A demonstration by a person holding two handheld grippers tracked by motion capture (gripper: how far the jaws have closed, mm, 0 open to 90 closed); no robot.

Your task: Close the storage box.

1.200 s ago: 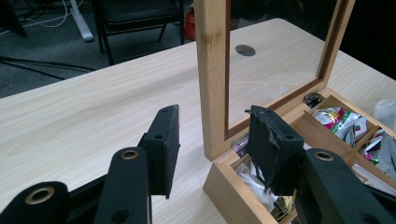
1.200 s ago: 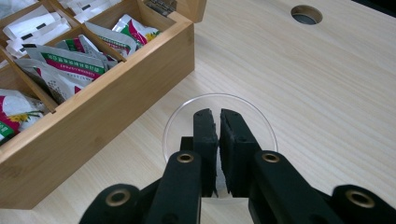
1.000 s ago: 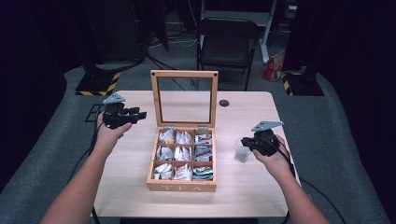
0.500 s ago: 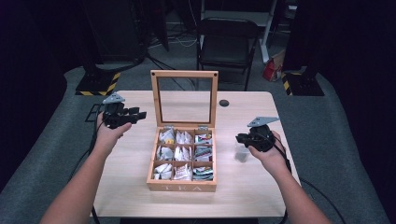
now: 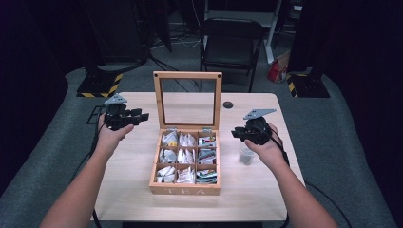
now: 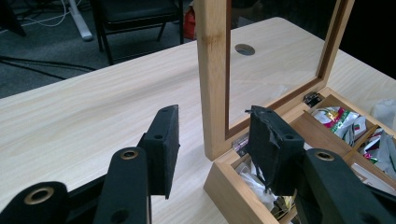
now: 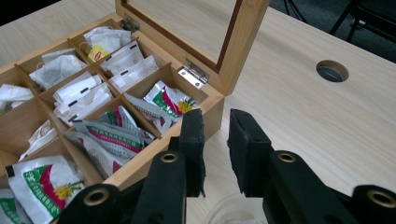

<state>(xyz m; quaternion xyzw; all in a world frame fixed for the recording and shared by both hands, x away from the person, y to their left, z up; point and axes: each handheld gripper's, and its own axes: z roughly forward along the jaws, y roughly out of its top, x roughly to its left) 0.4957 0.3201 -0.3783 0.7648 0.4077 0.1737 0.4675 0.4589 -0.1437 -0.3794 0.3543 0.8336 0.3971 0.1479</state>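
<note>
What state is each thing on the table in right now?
Tea box: lid open, standing upright; compartments filled with tea bags.
Glass: upright on the table, free.
Left gripper: open, empty.
Right gripper: empty, jaws have just been opening.

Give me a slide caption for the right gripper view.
Right gripper, jaws apart and empty, faces the open wooden tea box of sachets.

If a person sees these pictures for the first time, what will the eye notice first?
Probably the wooden tea box at the middle of the table, its glass lid upright and its compartments full of tea bags. Next, the two black grippers beside it: the left gripper and the right gripper, both empty.
</note>
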